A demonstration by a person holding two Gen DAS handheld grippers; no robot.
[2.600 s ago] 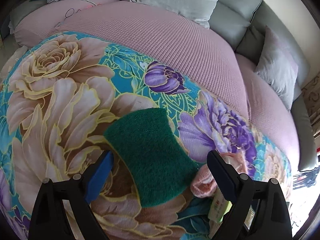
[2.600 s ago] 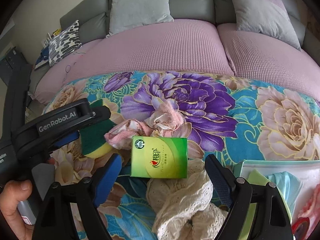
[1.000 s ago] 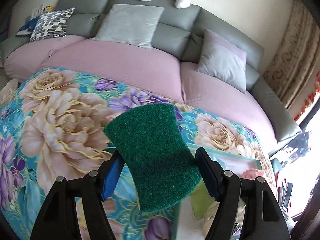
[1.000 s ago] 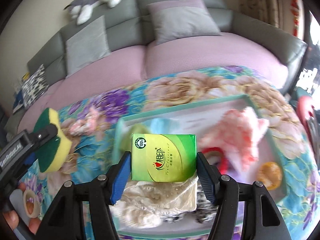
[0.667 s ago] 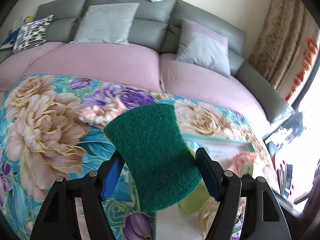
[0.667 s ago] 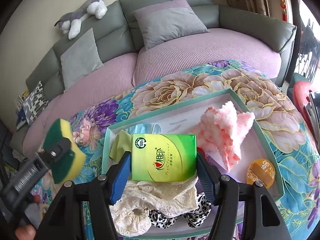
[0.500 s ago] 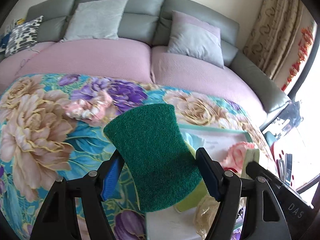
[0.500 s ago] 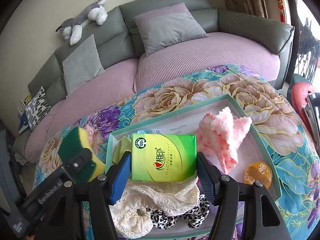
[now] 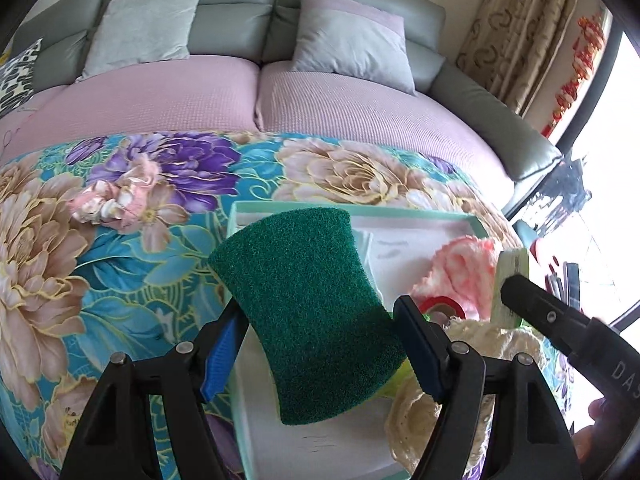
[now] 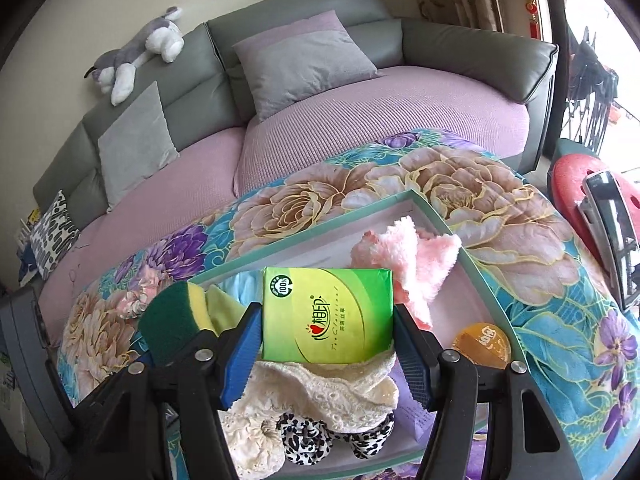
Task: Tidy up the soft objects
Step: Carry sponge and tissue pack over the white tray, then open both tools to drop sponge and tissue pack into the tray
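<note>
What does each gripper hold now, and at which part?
The left gripper holds the green sponge by its two narrow side edges. The right gripper holds the green tissue pack by its two short ends.

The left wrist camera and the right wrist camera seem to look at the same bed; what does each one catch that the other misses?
Only the left wrist view shows the sponge's whole green face, clamped in the left gripper.

Only the right wrist view shows the tissue pack's printed front, held in the right gripper, plus a plush cat, an orange disc and a leopard scrunchie.

Both show the tray, pink towel, cream lace cloth and the pink cloth outside the tray.
</note>
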